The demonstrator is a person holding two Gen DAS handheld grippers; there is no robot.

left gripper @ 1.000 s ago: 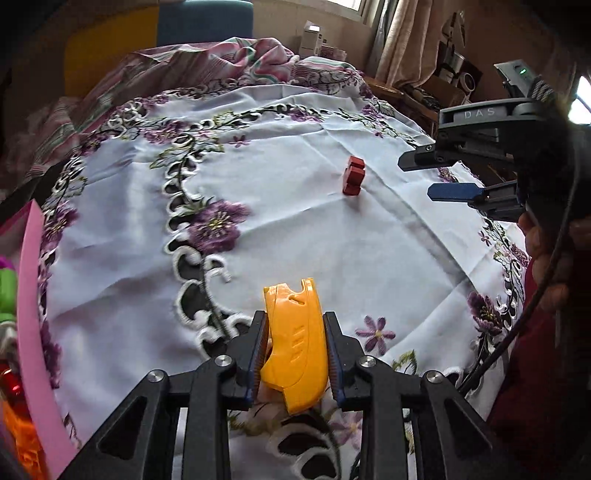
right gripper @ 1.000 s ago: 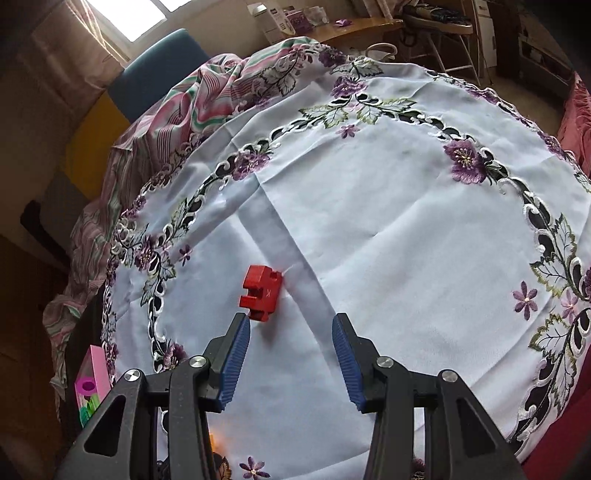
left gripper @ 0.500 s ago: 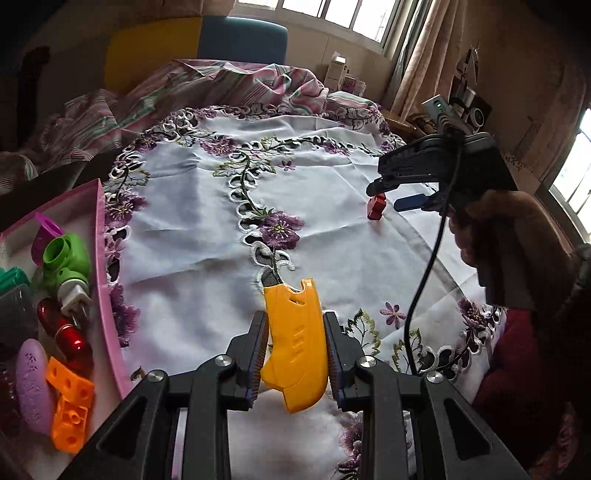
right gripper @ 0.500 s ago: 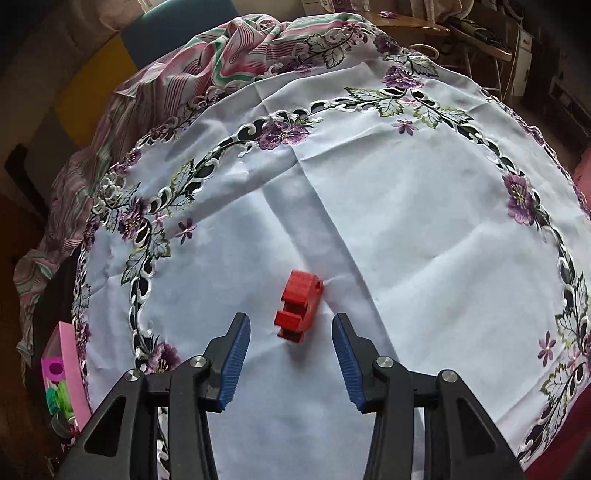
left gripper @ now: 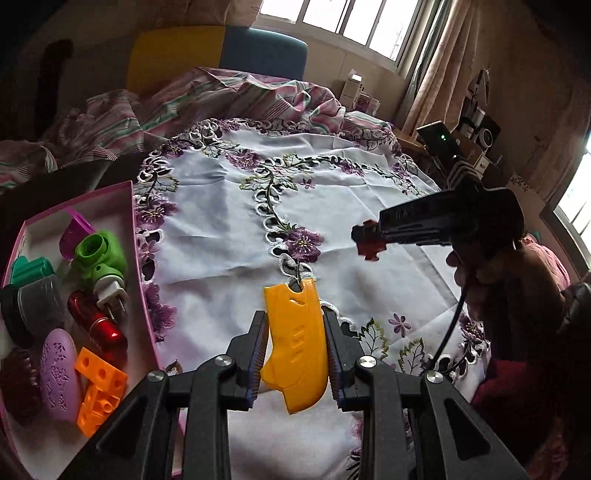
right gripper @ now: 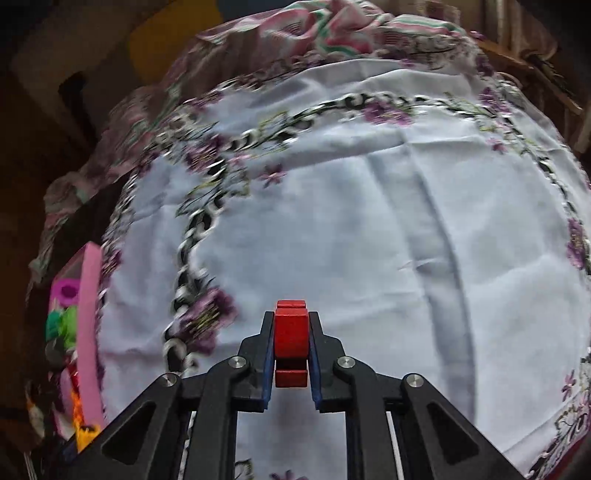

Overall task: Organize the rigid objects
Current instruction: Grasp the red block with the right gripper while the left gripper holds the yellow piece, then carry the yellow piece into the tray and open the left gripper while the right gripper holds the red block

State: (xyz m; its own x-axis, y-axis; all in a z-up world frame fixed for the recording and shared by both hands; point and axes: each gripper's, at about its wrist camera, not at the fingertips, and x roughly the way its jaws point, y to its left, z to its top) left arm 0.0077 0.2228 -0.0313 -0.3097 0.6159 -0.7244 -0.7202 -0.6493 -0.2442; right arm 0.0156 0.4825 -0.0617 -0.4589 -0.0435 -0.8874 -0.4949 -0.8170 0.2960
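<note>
**A lived-in room at home**

We take this for a bedroom or sitting room in a private home. We see a white tablecloth (left gripper: 229, 221) embroidered with purple flowers and cutwork, spread over a striped pink and green bedsheet (left gripper: 207, 96) that lies rumpled at the far side. Behind it stand blue and yellow cushioned seats (left gripper: 221, 55) under a row of windows (left gripper: 347, 22) with pale curtains (left gripper: 439, 62). To the right we make out a cluttered wooden shelf (left gripper: 476, 122) with small household gadgets. At the left a pink box (left gripper: 136, 266) holds plastic odds and ends, among them a green plug-in device (left gripper: 99, 254).
</note>
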